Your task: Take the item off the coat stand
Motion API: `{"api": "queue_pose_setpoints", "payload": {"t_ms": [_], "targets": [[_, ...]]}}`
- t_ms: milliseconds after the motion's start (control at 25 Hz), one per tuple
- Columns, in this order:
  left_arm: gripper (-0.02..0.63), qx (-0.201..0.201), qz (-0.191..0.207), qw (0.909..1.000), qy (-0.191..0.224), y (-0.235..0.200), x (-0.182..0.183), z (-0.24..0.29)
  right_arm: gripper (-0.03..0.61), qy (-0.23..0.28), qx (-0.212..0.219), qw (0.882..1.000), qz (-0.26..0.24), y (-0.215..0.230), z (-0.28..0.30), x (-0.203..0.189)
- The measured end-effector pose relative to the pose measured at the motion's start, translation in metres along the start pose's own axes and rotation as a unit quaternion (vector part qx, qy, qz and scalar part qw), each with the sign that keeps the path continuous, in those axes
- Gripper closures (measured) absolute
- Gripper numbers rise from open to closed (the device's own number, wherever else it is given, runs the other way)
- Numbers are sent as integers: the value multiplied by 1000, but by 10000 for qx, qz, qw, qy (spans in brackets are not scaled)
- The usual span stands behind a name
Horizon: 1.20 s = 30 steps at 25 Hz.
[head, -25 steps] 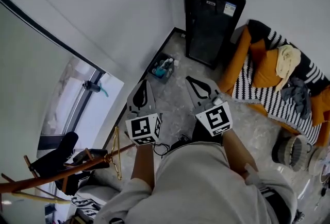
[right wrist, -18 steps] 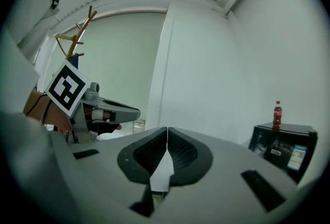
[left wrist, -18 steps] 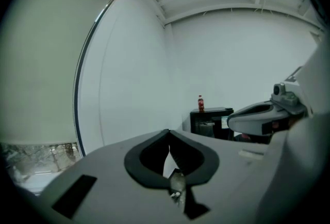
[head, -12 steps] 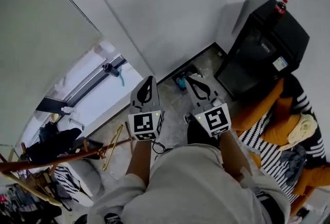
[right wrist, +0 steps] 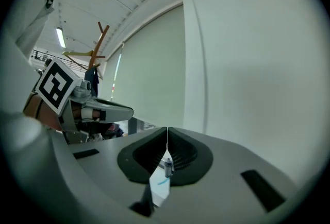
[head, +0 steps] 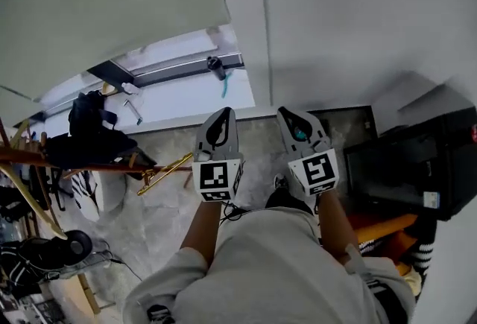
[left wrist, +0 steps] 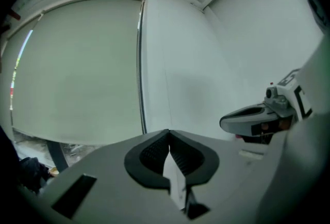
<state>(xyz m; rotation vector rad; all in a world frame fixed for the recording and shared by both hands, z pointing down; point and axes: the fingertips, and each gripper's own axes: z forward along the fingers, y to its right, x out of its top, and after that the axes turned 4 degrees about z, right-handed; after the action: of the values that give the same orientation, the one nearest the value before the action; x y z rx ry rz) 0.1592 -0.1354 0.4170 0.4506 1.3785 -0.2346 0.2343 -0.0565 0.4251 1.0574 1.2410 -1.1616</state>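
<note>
The wooden coat stand [head: 30, 157] leans across the far left of the head view, and a black garment [head: 93, 132] hangs on it. A wooden hanger [head: 165, 172] sticks out from its right end. In the right gripper view the stand's forked top [right wrist: 99, 42] shows far off at the left. My left gripper [head: 223, 115] and right gripper [head: 288, 114] are side by side in front of my body, both shut and empty, pointing at the white wall well to the right of the stand. Jaw tips meet in the left gripper view [left wrist: 168, 131] and in the right gripper view [right wrist: 167, 129].
A black cabinet [head: 417, 173] stands at the right against the wall. A window with a pale roller blind [head: 112, 2] fills the upper left. Shoes and other clutter [head: 45, 252] lie on the floor under the stand.
The whole view has swung left: the black cabinet slid from the top middle to the right edge, and the coat stand and window came further into view. Both grippers stayed shut.
</note>
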Motion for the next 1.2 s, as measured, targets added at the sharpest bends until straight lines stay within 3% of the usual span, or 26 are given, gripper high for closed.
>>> {"api": "queue_pose_setpoints", "payload": {"t_ms": [280, 640, 840, 1000, 1200], "targets": [[603, 1563, -242, 9870, -285, -79, -16, -42, 574, -19, 1586, 9873, -44, -65, 78, 7], [603, 3018, -425, 9514, -435, -128, -28, -115, 574, -3, 2995, 9541, -82, -149, 116, 5], [603, 3680, -410, 9266, -663, -156, -38, -161, 574, -89, 3465, 9380, -68, -180, 124, -3], [603, 4145, -510, 9050, -815, -189, -38, -190, 574, -81, 3549, 9349, -55, -191, 137, 0], [603, 4274, -547, 8982, -874, -204, -45, -190, 574, -97, 3737, 9273, -171, -204, 150, -2]]}}
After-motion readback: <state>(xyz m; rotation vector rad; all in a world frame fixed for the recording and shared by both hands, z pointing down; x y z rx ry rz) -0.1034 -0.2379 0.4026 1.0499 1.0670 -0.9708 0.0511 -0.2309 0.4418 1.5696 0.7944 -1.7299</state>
